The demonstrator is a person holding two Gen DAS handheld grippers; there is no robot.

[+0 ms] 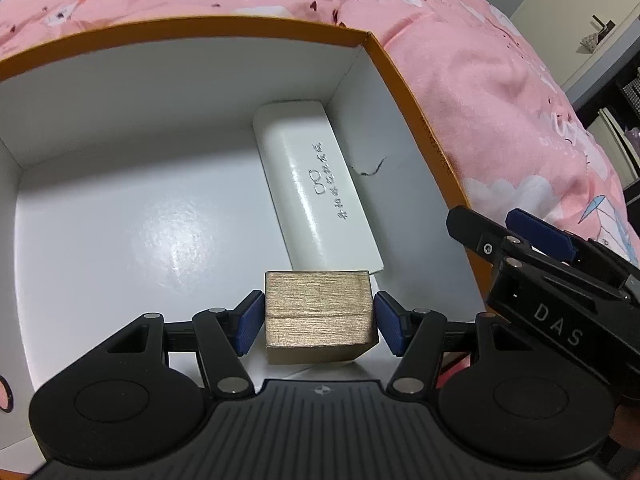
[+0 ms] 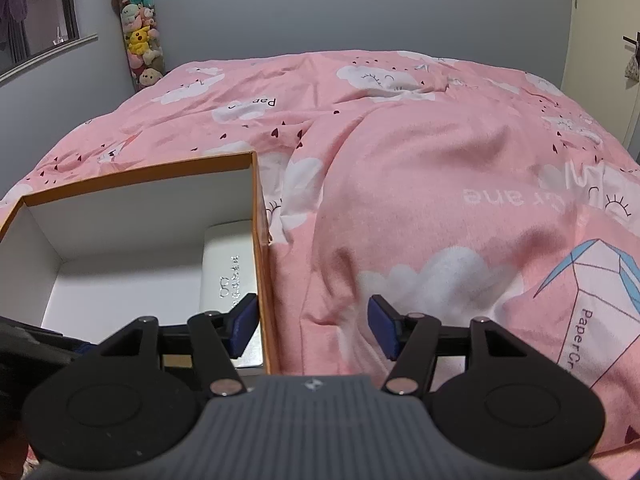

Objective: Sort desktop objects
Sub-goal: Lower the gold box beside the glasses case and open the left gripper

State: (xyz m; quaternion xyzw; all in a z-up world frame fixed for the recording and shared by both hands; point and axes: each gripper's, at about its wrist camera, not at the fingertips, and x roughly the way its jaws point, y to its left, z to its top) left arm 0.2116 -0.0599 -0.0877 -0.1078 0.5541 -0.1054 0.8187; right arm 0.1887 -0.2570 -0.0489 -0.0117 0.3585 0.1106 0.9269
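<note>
The left gripper [image 1: 319, 320] is hanging over the open orange-rimmed cardboard box [image 1: 408, 92], and it is clutching a small gold box [image 1: 318, 312] between its blue pads [image 1: 250, 320], one pad pressing each side. The gold box is sitting just above the white floor of the cardboard box, near the front; whether its underside is touching the floor is hard to tell from here. Just beyond it, a long white glasses case [image 1: 316, 184] is lying flat on the box floor, running alongside the right-hand wall, its printed glasses logo facing up. The near end of that case is sitting right behind the gold box.

Over on the right edge of the left wrist view, the right gripper [image 1: 516, 228] is poking in over the box's right wall, the letters DAS showing on its black body.

From the right wrist view, the right gripper [image 2: 312, 322] is standing released, its jaws apart with nothing gripped. It is straddling the box's right wall [image 2: 262, 264]: its left pad is hanging inside the box above the white case [image 2: 226, 264], its right pad is hanging outside over the pink cloud-print bedspread [image 2: 420, 200]. The box is resting on that bedspread. In the far corner, against the grey wall, a tall clear tube of plush toys [image 2: 140, 40] is standing upright.
</note>
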